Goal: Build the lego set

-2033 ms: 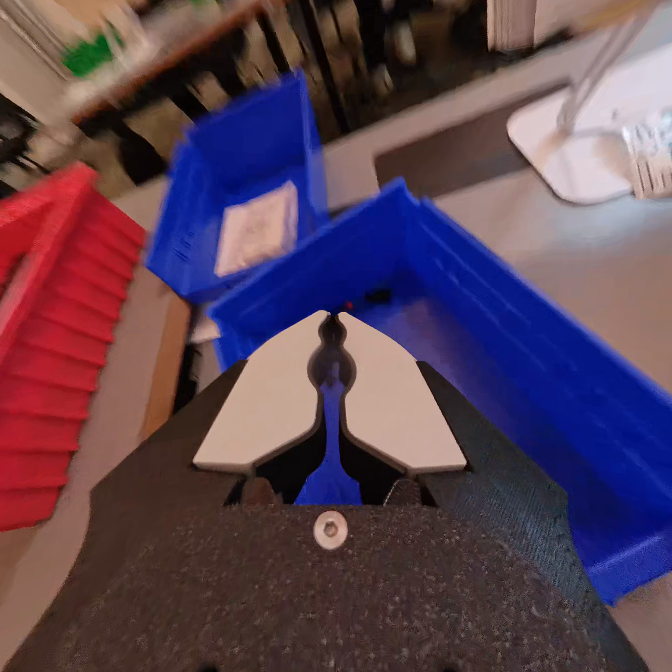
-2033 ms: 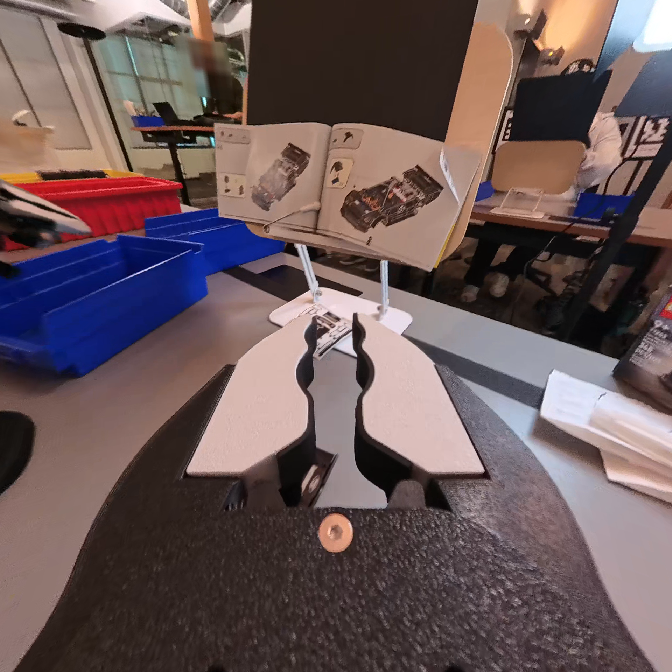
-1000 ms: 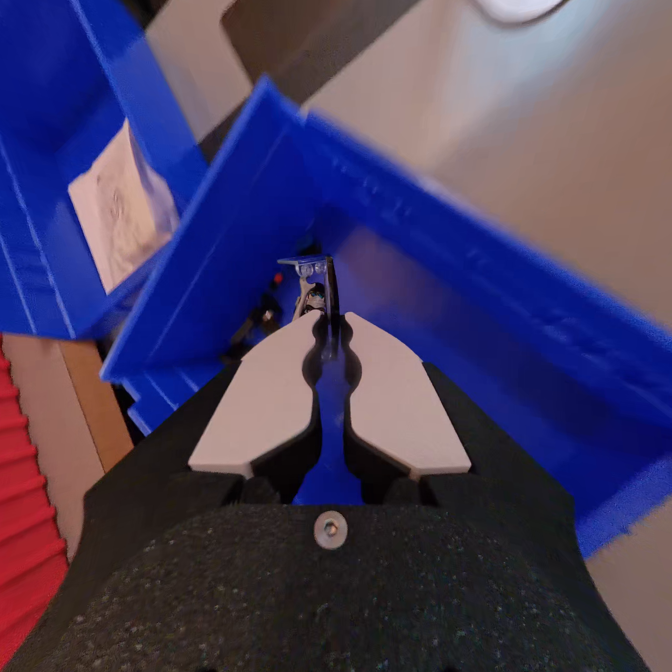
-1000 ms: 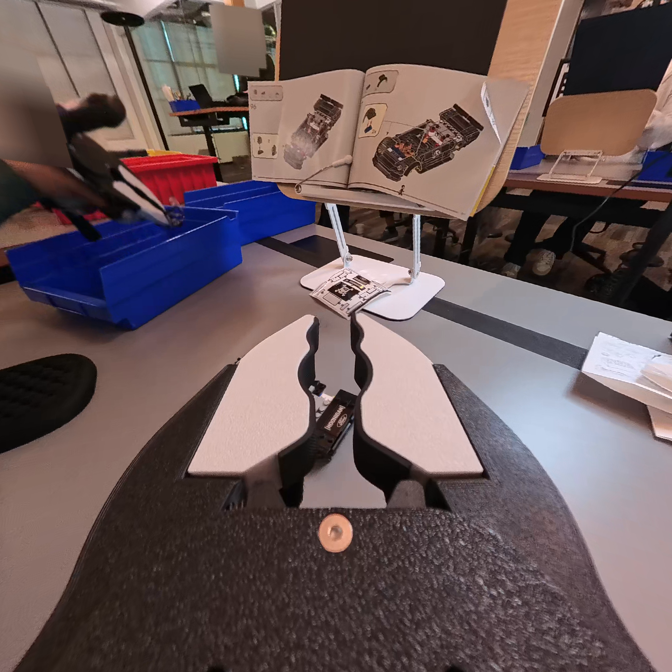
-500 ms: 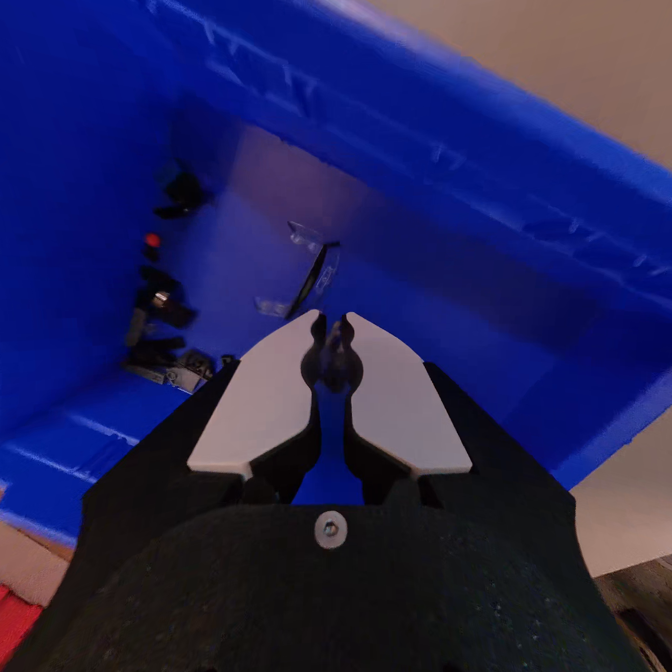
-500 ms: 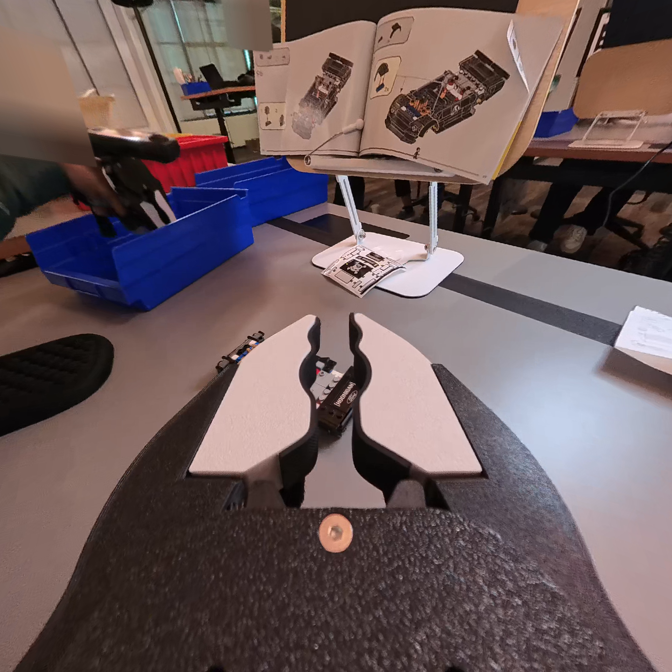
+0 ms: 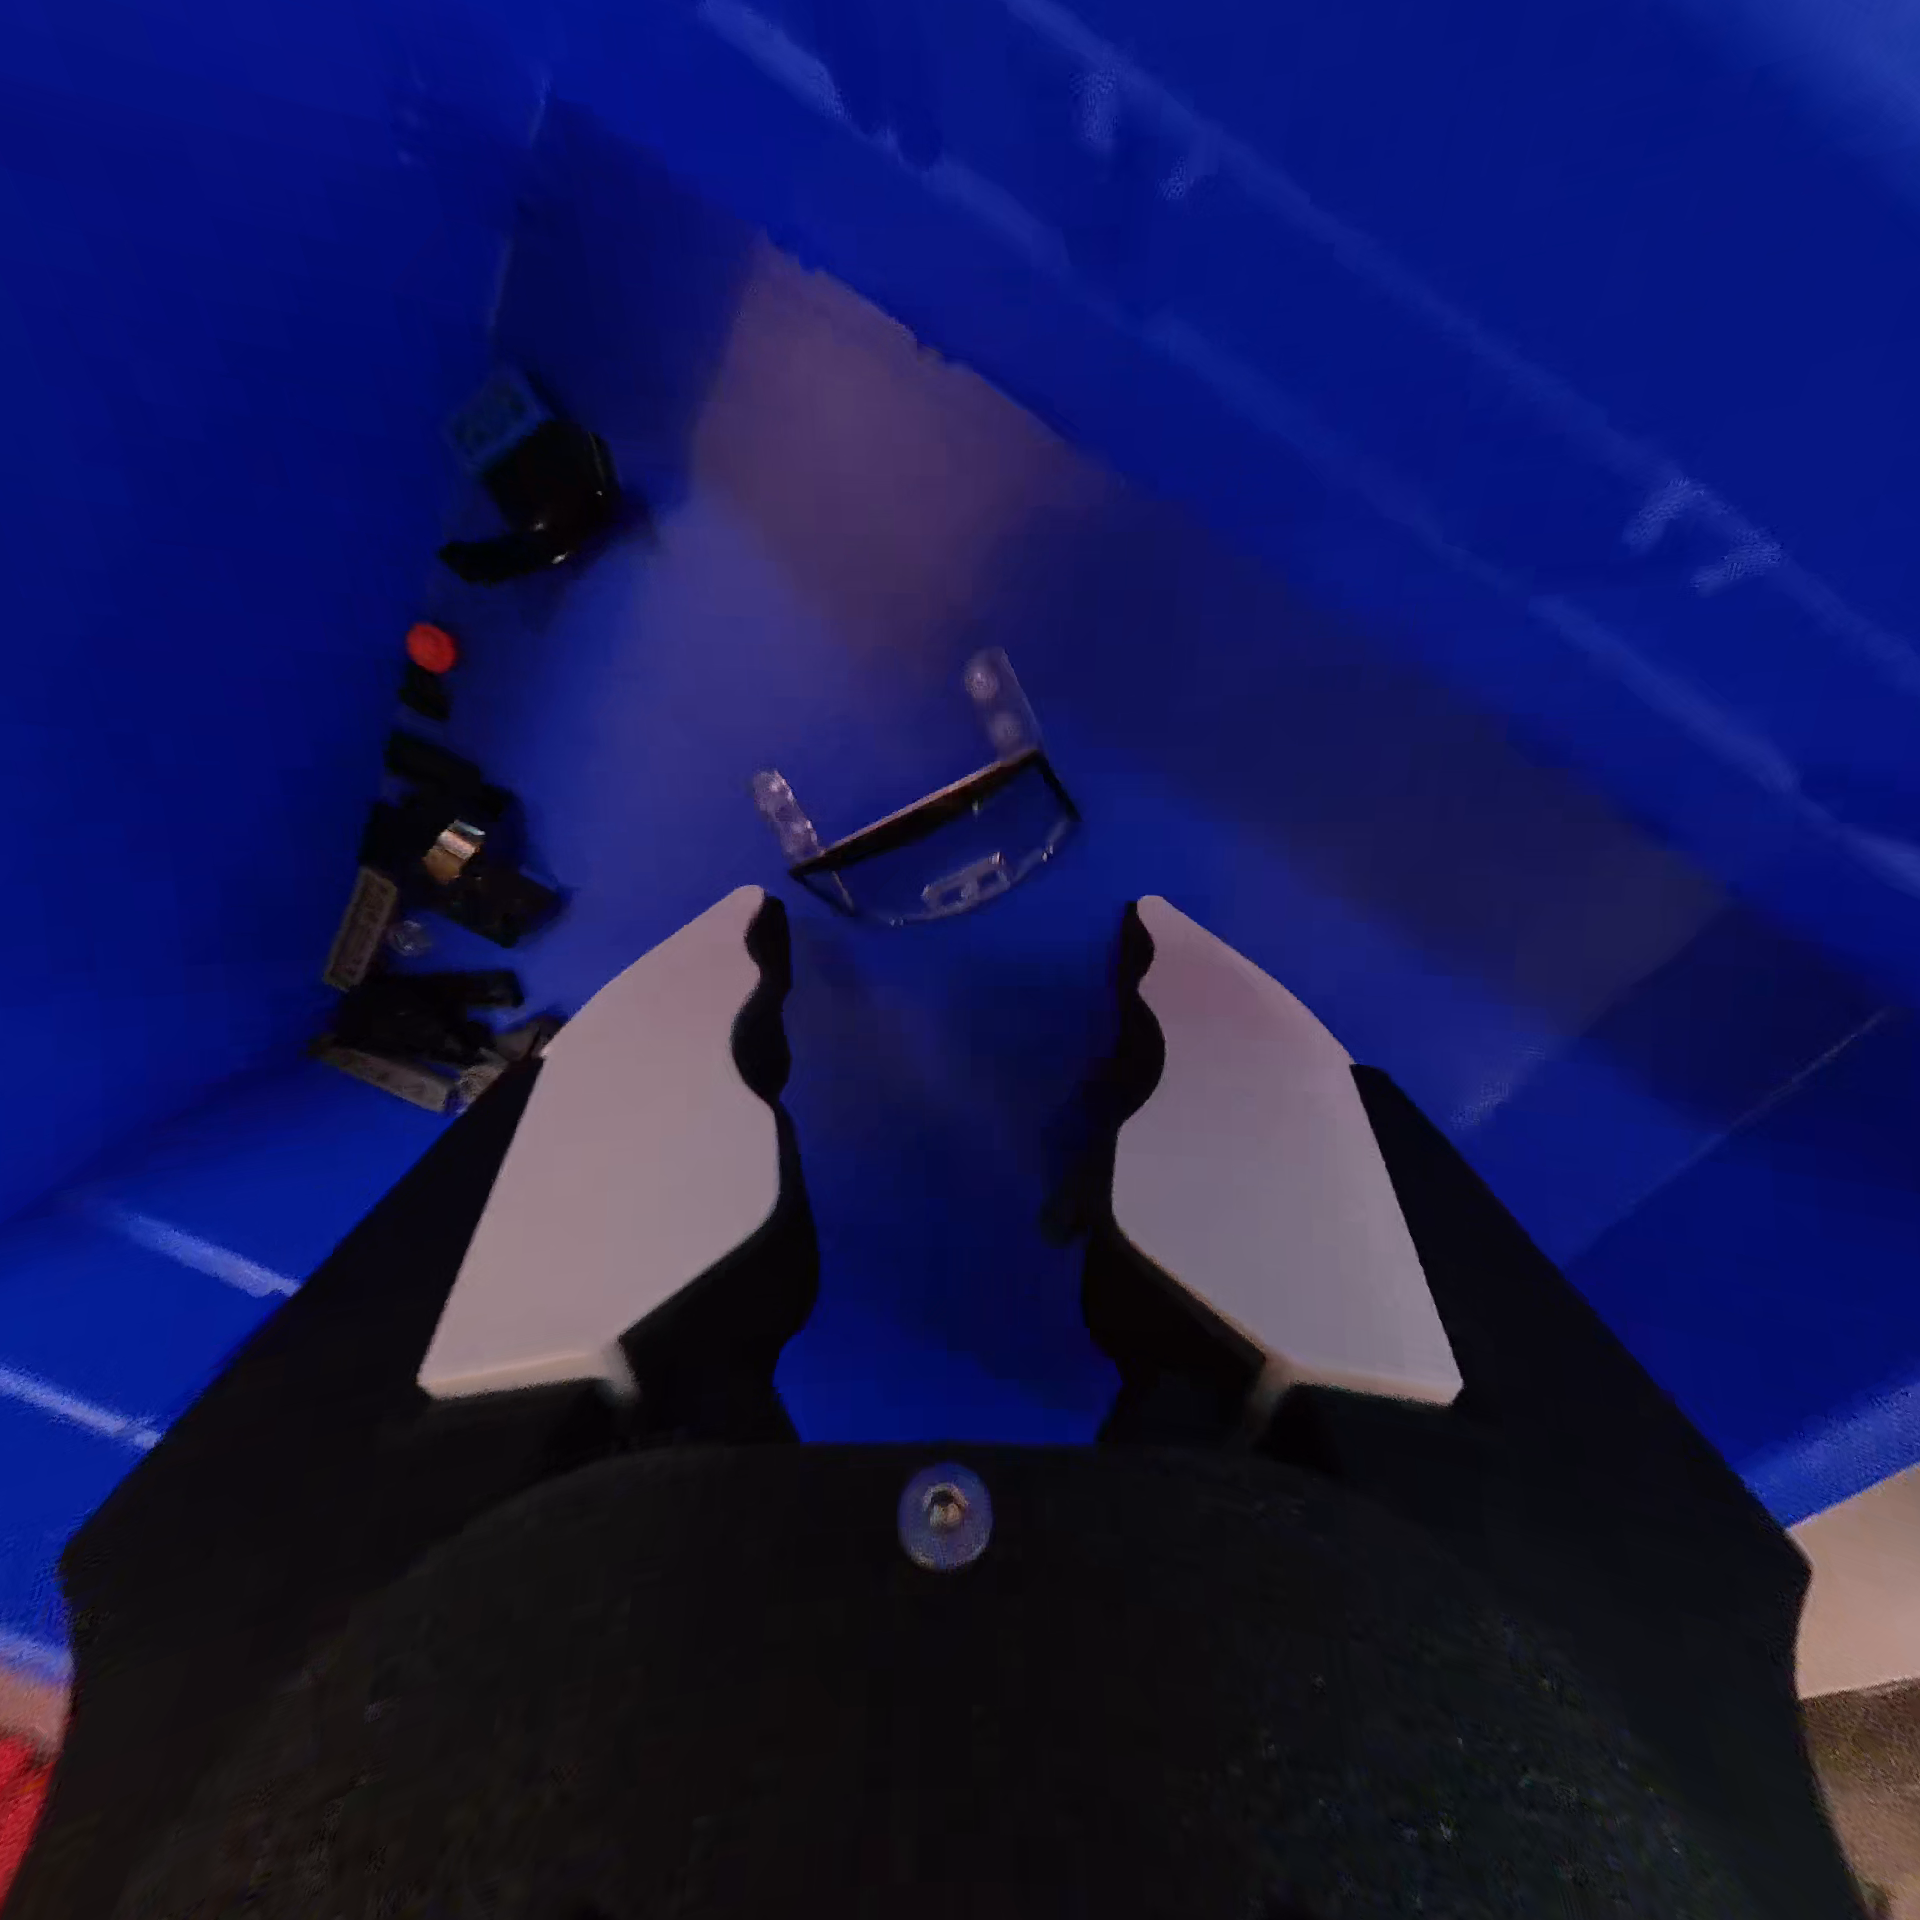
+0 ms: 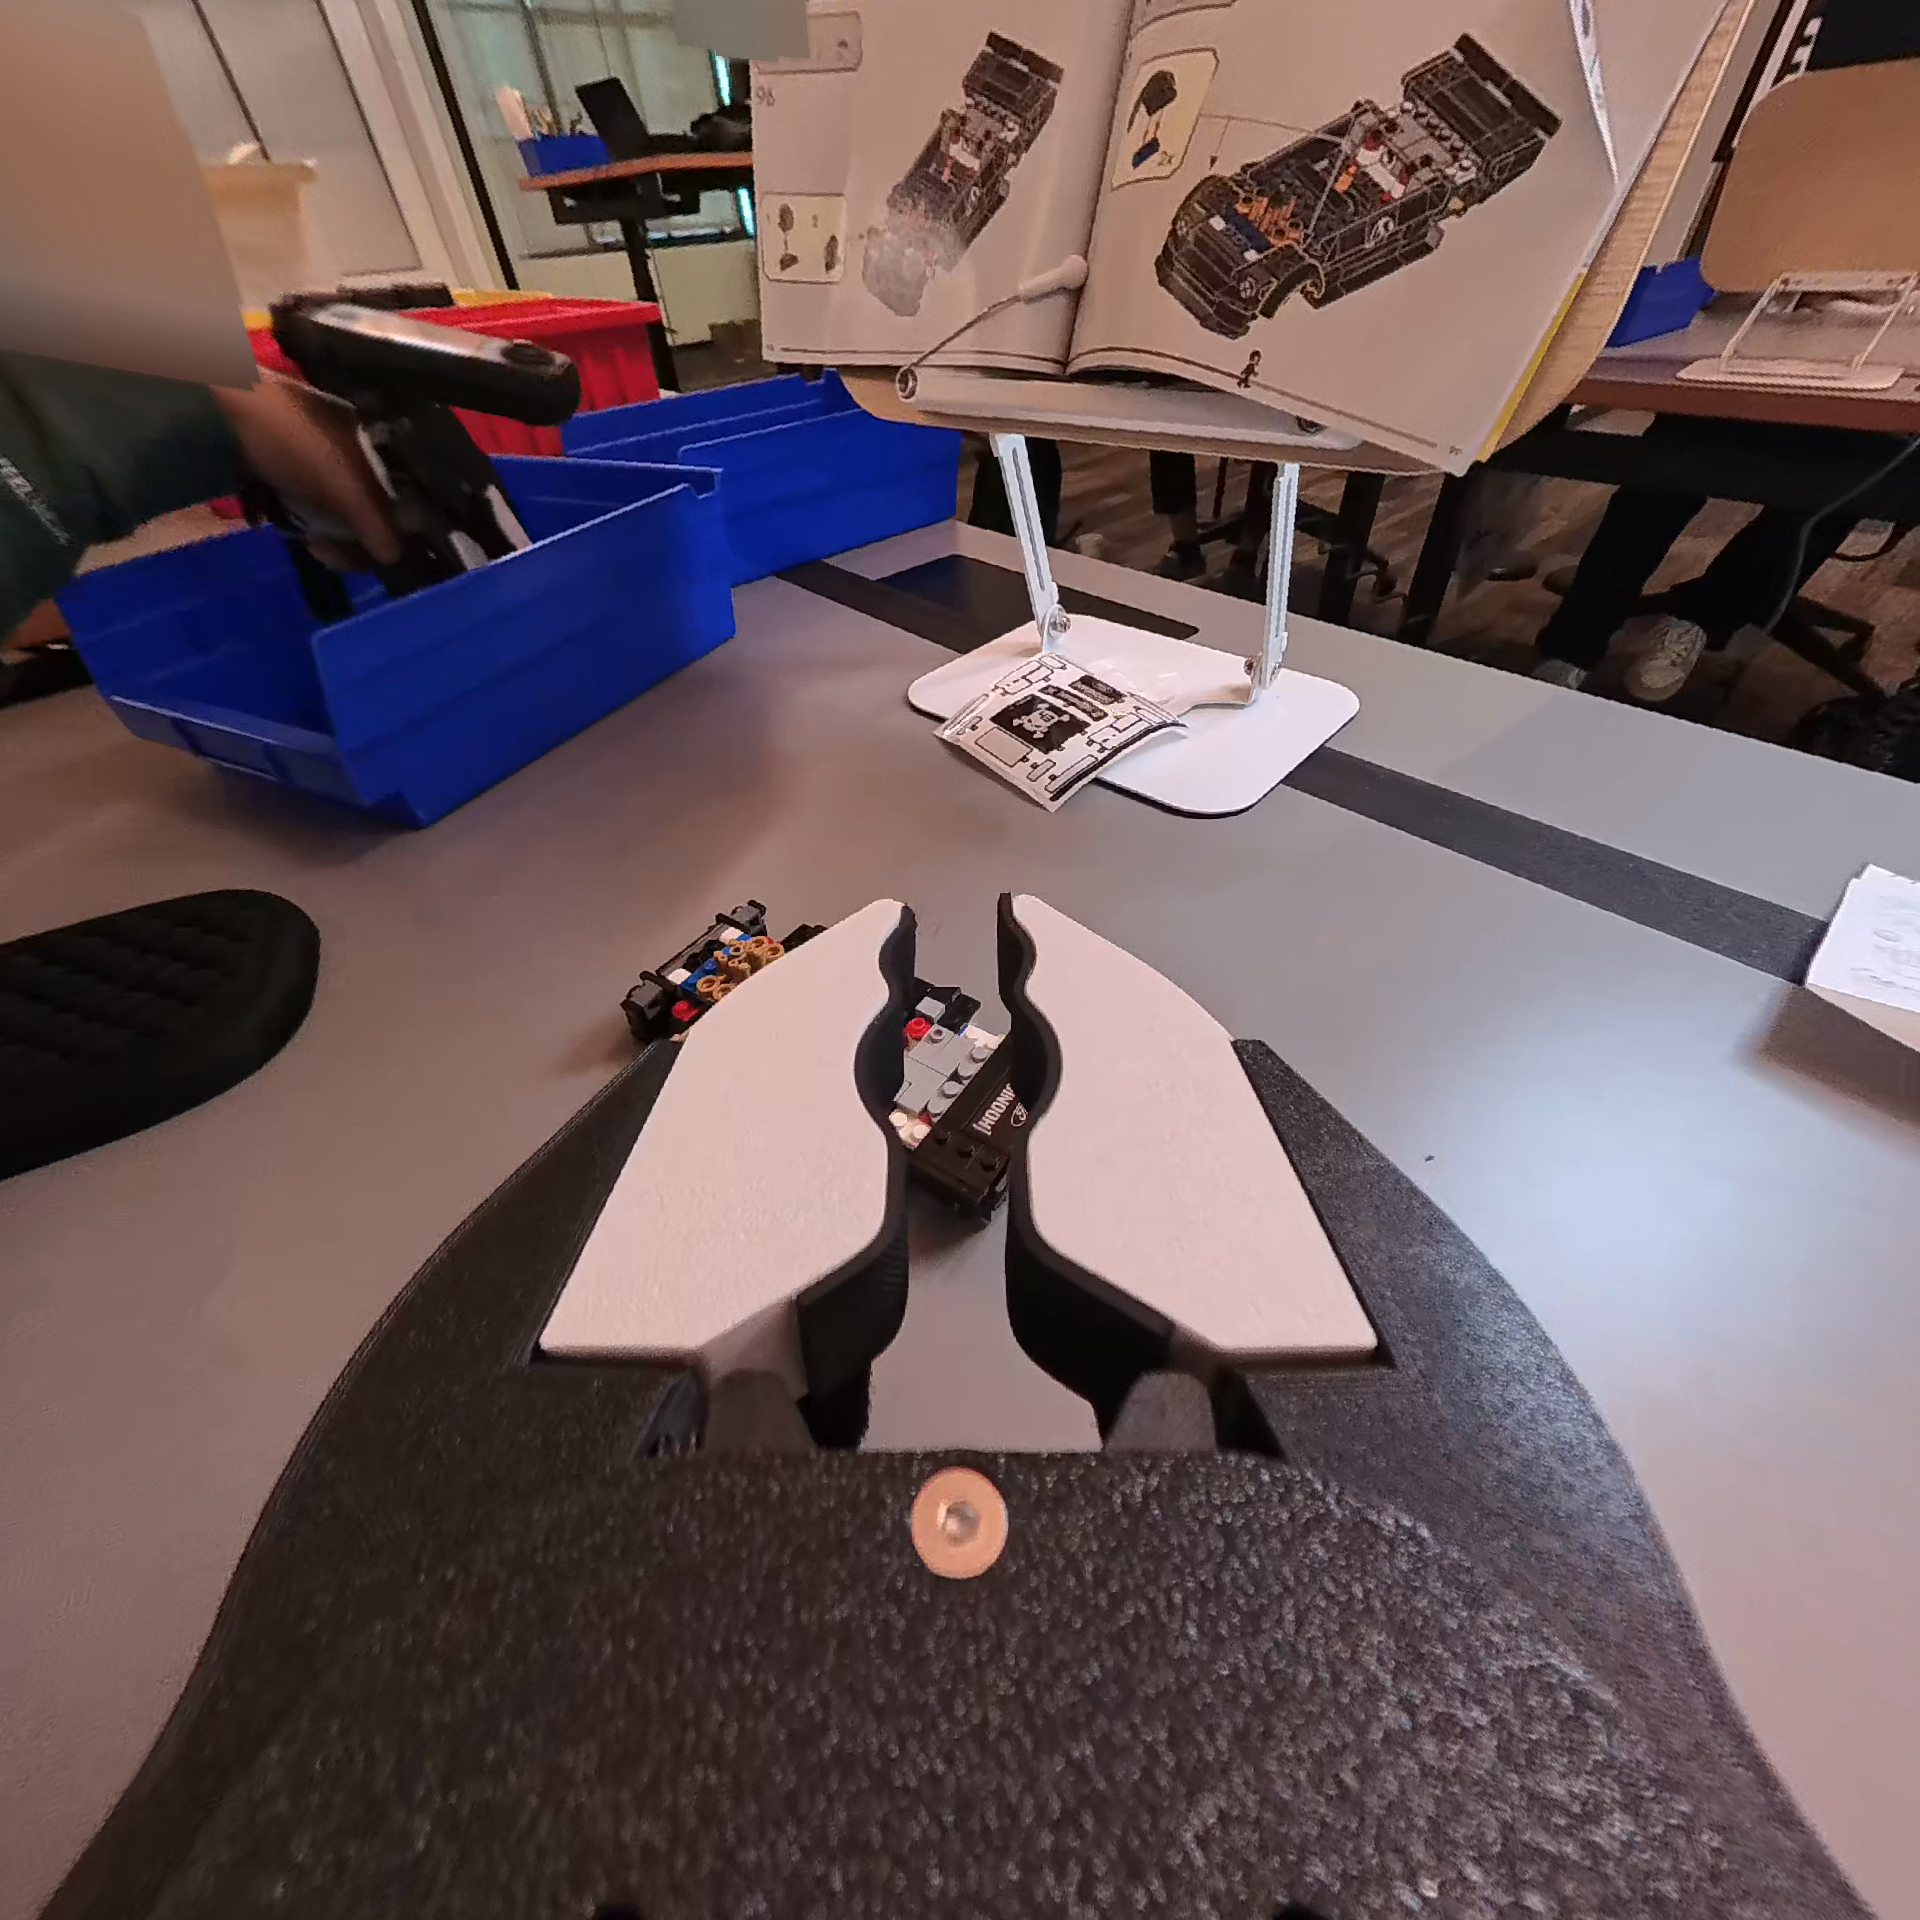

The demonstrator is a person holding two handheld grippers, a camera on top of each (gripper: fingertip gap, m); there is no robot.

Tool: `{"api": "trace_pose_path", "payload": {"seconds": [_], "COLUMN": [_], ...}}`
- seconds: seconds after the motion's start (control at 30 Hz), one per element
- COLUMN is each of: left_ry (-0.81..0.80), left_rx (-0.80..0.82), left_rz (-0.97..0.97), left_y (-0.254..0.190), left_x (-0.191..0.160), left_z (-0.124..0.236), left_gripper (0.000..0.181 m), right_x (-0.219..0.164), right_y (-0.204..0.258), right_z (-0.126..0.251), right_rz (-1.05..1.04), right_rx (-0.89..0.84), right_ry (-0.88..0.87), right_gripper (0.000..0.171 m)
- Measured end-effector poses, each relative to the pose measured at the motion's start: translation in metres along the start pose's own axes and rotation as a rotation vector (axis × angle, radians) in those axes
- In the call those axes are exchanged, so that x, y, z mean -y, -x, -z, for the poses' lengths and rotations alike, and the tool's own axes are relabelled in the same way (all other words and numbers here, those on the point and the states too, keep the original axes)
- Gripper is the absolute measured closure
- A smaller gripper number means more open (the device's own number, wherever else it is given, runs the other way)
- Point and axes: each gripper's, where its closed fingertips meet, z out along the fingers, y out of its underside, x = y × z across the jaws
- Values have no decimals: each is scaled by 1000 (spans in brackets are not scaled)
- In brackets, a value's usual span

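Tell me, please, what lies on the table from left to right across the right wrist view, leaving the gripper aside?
Black textured pad → blue bin → small lego sub-assembly → sticker sheet → white stand base → white papers.

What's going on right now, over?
Left claw open inside blue bin, clear windshield piece just ahead. Right claw narrowly open around partly built car. Nothing blocking.

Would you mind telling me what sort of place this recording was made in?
Probably an open office or lab workspace. A grey table holds blue parts bins and an instruction booklet on a white stand, and more desks stand behind by large windows.
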Motion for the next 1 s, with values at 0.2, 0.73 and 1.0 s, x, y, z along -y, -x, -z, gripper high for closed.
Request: {"api": "trace_pose_path", "payload": {"seconds": [0.2,0.73,1.0], "left_ry": [-82,-156,-183], "left_rx": [-7,-32,8], "left_rz": [79,193,282], "left_y": [5,-6,12], "left_x": [18,30,29], "left_z": [-9,7,23], "left_gripper": [125,127,127], "right_x": [0,-2,1], "right_y": [-2,0,-1], "right_z": [1,1,5], "right_rz": [-5,-7,-12], "right_rx": [-3,8,4], "right_ry": [1,3,-9], "right_gripper": [156,157,157]}}
